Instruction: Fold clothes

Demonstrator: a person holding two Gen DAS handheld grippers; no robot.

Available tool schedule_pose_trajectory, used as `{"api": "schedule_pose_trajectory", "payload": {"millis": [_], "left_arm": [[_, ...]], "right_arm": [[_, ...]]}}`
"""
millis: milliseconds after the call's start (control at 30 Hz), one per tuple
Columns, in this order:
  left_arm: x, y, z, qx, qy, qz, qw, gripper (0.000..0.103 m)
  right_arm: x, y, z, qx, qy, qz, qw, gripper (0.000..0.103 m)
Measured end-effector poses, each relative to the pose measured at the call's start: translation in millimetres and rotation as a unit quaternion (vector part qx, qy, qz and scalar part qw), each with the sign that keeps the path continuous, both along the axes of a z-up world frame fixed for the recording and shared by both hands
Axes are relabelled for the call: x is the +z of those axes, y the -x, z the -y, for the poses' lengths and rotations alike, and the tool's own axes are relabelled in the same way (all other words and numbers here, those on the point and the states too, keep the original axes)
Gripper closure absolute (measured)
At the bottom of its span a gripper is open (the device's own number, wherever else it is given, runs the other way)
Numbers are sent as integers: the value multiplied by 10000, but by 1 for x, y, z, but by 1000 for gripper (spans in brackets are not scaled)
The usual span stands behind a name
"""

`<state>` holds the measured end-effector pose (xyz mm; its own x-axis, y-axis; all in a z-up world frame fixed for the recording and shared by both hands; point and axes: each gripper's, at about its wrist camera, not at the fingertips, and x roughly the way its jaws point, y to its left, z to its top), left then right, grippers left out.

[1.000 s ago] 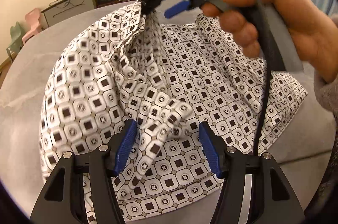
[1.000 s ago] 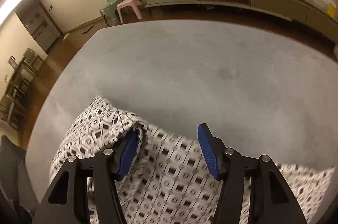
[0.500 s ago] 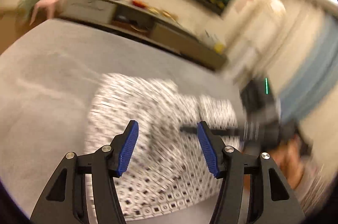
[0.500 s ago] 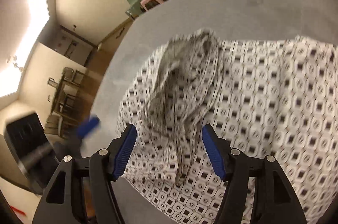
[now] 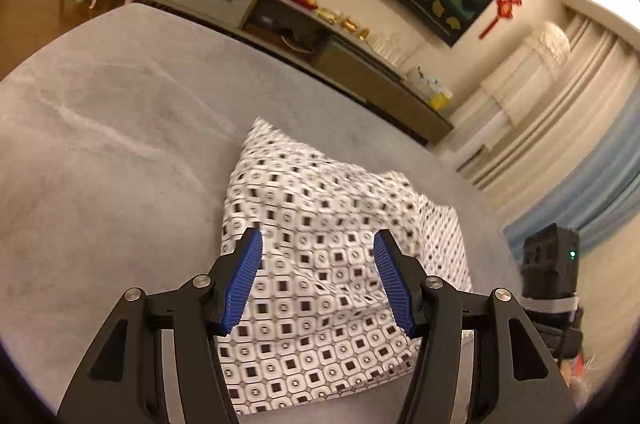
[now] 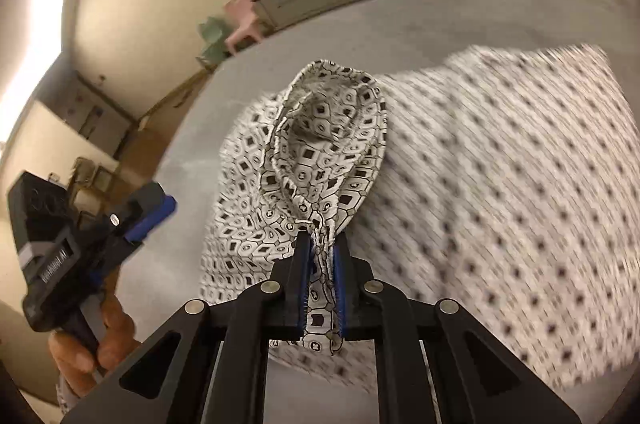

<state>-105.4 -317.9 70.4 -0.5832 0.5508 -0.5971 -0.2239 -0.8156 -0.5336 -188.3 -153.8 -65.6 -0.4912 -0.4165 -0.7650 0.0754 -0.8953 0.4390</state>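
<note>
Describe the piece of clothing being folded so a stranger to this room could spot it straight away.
Start at the wide grey surface in front of the long low cabinet. On it lies the garment, the only item there. Its white fabric printed with small dark squares sets it apart, and the right gripper pinches a bunched part of it.

The left gripper (image 5: 318,276) hangs with fingers spread, while the right gripper (image 6: 321,274) fingers are pinched together.
</note>
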Motion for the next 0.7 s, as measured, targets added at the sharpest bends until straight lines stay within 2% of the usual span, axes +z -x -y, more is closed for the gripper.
{"api": "schedule_pose_trajectory", "payload": {"millis": [100, 233, 267, 333, 400, 433, 500, 533, 600, 633, 700], "left_arm": [[-6, -1, -18, -194, 281, 106, 9994, 43], [-12, -7, -28, -185, 733, 155, 9970, 43], [-11, -11, -26, -129, 738, 106, 9971, 43], [-8, -14, -18, -81, 470, 18, 9989, 43], [-10, -10, -14, -52, 295, 59, 9995, 43], [-14, -6, -14, -88, 202, 173, 9996, 43], [-22, -1, -19, -181, 145, 377, 9990, 43], [-27, -1, -22, -240, 247, 456, 9984, 43], [-37, 0, -28, -320, 582, 637, 9958, 43], [-45, 0, -31, -340, 805, 770, 9932, 45], [-43, -3, -34, -349, 1155, 678, 9904, 45]], "right_arm": [[-10, -15, -9, 36, -336, 80, 9994, 90], [29, -26, -11, 151, -970, -450, 9942, 76], [45, -28, -11, 183, -1060, -685, 9918, 72], [77, -31, -9, 328, -1232, -1121, 9855, 72], [94, -7, 11, 605, -1406, -1397, 9783, 72], [93, 7, 27, 848, -1533, -1384, 9747, 72], [75, 36, 44, 1282, -1781, -986, 9706, 74], [59, 53, 49, 1410, -1984, -695, 9674, 75], [24, 78, 44, 1279, -2439, -178, 9612, 78], [10, 88, 38, 1138, -2465, 7, 9624, 78], [8, 87, 19, 956, -2055, 72, 9740, 76]]}}
